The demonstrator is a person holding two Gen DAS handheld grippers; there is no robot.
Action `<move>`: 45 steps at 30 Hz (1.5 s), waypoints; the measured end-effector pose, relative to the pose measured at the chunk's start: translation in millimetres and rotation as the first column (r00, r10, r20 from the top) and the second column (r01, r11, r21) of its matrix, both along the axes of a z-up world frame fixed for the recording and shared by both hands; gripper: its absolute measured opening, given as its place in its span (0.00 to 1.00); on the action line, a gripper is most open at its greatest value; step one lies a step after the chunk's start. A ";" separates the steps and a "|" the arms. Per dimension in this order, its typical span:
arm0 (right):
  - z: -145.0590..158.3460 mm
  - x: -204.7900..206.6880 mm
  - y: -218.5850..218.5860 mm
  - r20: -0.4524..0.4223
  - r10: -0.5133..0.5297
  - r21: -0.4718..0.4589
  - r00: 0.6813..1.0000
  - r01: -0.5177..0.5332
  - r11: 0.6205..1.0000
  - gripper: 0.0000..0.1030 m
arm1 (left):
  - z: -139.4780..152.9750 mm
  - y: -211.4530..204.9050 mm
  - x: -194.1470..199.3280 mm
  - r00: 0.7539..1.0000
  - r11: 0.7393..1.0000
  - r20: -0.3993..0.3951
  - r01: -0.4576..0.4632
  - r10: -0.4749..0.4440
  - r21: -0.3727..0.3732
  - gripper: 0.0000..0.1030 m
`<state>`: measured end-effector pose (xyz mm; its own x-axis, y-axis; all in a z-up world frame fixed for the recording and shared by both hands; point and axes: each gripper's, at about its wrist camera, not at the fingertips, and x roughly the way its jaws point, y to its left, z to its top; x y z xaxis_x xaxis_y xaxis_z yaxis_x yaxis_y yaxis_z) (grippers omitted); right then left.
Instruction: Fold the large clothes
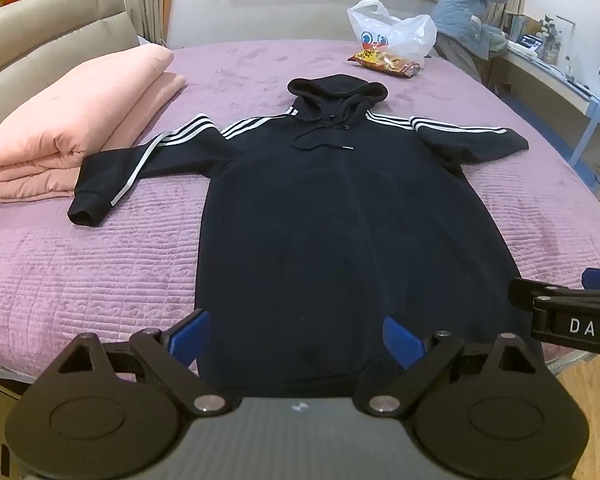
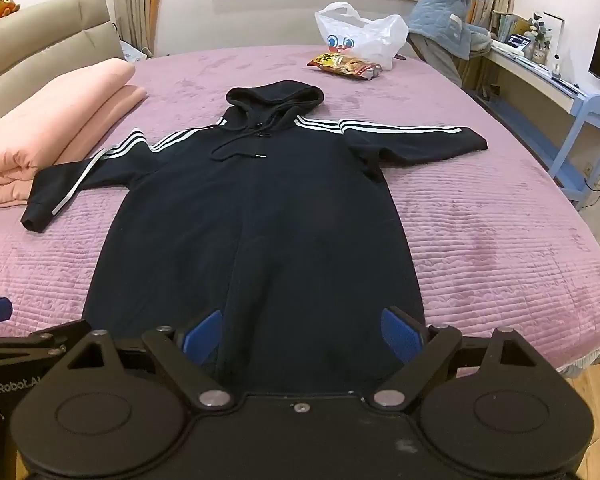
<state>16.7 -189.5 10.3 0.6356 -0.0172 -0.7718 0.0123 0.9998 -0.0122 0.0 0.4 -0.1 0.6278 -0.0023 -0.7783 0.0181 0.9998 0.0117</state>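
A black hoodie (image 1: 332, 208) with white sleeve stripes lies flat and face up on the purple bedspread (image 1: 100, 272), sleeves spread, hood at the far end. It also shows in the right wrist view (image 2: 260, 220). My left gripper (image 1: 296, 340) is open and empty, hovering over the hoodie's near hem. My right gripper (image 2: 302, 338) is open and empty over the hem too, to the right of the left one. Each gripper's edge shows in the other's view.
A folded pink quilt (image 1: 72, 128) lies at the left by the headboard. A white plastic bag (image 1: 392, 32) and a snack packet (image 1: 388, 64) sit at the far end. A person (image 1: 472, 16) leans on a desk at the far right.
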 end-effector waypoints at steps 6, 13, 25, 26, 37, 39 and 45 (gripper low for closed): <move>-1.8 -0.8 0.0 -0.008 -0.001 0.005 1.000 0.001 1.000 0.98 | 1.4 1.2 0.3 1.000 1.000 -0.002 0.001 -0.001 -0.001 0.92; -2.5 -1.3 0.9 -0.009 0.001 0.003 1.000 -0.001 1.000 0.98 | -2.6 0.0 -1.3 1.000 1.000 0.010 0.000 0.000 0.006 0.92; -3.7 -2.2 2.6 -0.011 0.004 0.002 1.000 -0.004 1.000 0.98 | -3.8 -0.4 -0.7 1.000 1.000 0.006 0.008 -0.008 -0.002 0.91; -3.6 -2.2 2.9 -0.011 0.006 0.003 1.000 -0.006 1.000 0.98 | -4.0 -0.7 -0.7 1.000 1.000 0.005 0.008 -0.008 0.005 0.91; -5.2 1.1 4.2 -0.021 0.022 0.008 1.000 -0.022 1.000 0.98 | -5.6 -2.8 2.9 0.999 0.999 -0.020 0.032 -0.032 -0.015 0.90; -5.7 2.8 3.8 -0.024 0.024 0.009 0.999 -0.024 1.000 0.98 | -5.7 -4.3 3.9 0.999 0.999 -0.017 0.037 -0.037 -0.019 0.90; -7.0 4.4 2.5 -0.029 0.022 0.012 0.999 -0.022 1.000 0.98 | -7.1 -6.5 6.1 0.999 0.999 0.000 0.043 -0.043 -0.027 0.90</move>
